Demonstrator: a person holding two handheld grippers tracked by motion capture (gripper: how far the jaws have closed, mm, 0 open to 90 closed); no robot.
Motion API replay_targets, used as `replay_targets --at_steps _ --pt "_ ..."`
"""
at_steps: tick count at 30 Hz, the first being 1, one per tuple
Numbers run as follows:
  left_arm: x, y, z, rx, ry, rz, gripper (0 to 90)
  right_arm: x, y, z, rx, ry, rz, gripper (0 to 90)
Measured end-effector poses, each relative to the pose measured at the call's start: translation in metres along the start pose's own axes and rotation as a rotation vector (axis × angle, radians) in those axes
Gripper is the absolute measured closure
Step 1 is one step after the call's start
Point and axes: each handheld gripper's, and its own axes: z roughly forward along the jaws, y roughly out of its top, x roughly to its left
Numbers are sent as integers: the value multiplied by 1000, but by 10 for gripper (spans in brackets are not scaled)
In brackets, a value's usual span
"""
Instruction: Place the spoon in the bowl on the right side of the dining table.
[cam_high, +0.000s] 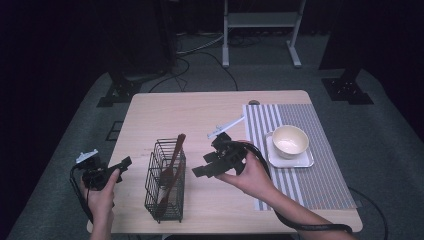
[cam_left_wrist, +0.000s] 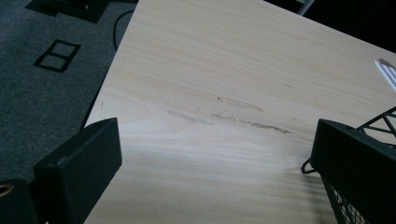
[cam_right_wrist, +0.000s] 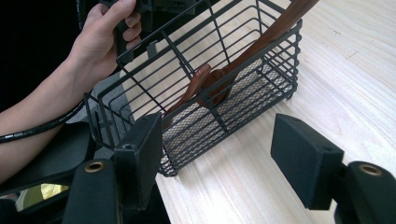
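Observation:
A black wire basket stands near the table's front edge, and two brown wooden utensils lean inside it. My left gripper hovers open just left of the basket, at the table's left edge. Its jaws stand wide apart over bare wood, and the basket's corner shows beside the right jaw. My right gripper is open just right of the basket and points at it. In the right gripper view the jaws are spread with nothing between them, in front of the basket and the wooden utensils.
A striped placemat covers the right side of the table. On it sits a cream bowl on a white square plate. The hand holding the left gripper is just behind the basket.

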Motion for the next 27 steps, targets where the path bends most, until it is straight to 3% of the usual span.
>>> replay_targets --at_steps 27 --pt "0 1 -1 -3 -4 -1 12 7 20 24 28 38 3 332"
